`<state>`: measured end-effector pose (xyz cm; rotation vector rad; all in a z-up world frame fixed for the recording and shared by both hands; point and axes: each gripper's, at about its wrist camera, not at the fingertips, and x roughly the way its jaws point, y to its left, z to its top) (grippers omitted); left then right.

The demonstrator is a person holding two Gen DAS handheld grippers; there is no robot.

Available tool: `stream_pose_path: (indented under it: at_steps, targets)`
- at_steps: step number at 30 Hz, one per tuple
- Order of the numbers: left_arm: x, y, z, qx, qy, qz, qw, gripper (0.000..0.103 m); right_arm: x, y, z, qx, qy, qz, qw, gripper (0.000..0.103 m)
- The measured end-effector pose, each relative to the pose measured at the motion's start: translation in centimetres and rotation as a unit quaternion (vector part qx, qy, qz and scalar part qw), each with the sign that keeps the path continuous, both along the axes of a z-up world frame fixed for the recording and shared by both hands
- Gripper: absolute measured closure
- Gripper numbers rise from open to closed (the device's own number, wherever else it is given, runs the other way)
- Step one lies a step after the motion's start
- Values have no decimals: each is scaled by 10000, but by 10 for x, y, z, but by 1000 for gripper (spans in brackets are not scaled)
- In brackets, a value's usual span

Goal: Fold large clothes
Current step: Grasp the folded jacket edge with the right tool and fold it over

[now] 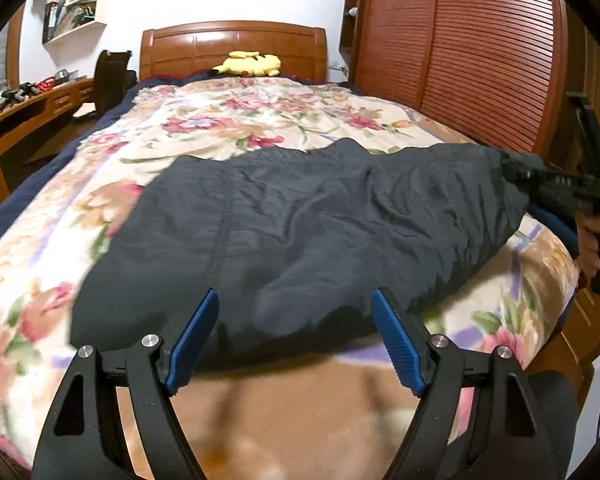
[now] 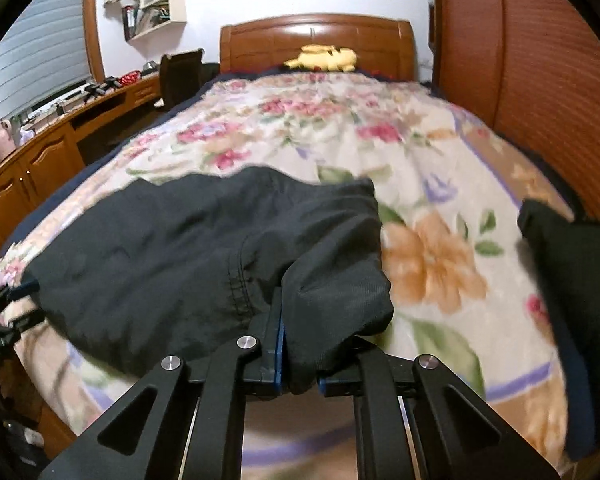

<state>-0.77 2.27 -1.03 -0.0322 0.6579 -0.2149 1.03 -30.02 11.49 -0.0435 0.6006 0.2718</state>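
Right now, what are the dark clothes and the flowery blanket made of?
The dark clothes look like thin woven nylon or polyester: matte, with fine crinkles and stitched seams. The flowery blanket looks like soft plush fleece: its print is fuzzy-edged, though motion blur adds to that.

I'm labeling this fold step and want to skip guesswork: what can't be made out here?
- Right tool: its right finger, right wrist view, is covered by the bunched dark garment.
- Garment type: both views, sleeves or legs are hidden in crumpled folds.
- Left tool: left wrist view, whether its open fingers touch the cloth; blur.
- Black item: right wrist view, cut by the frame edge.
- Floral blanket: near edge blurred.
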Motion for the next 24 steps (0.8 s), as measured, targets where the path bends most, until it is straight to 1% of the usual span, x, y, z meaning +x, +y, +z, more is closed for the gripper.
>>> stream_pose_path:
  at_steps: [4, 5, 11, 15, 19, 24]
  targets:
    - [-16, 20, 12, -79, -192, 117, 9997, 23, -6, 20, 18, -89, -181, 113, 9997, 92]
    - [-20, 26, 16, -114, -242, 162, 9995, 23, -8, 22, 17, -104, -215, 153, 9996, 92]
    - [-31, 51, 25, -155, -398, 357, 9984, 23, -19, 62, 35, -299, -479, 542, 9969, 94]
    - [-39, 67, 26, -84, -436, 477, 9979, 23, -25, 94, 39, -453, -610, 856, 9934, 95]
    - [-44, 77, 25, 7, -415, 570, 9975, 23, -26, 133, 36, -702, -696, 1241, 9873, 96]
    - [-47, 92, 23, 124, -400, 709, 9966, 23, -26, 172, 34, -665, -764, 1674, 9807, 97]
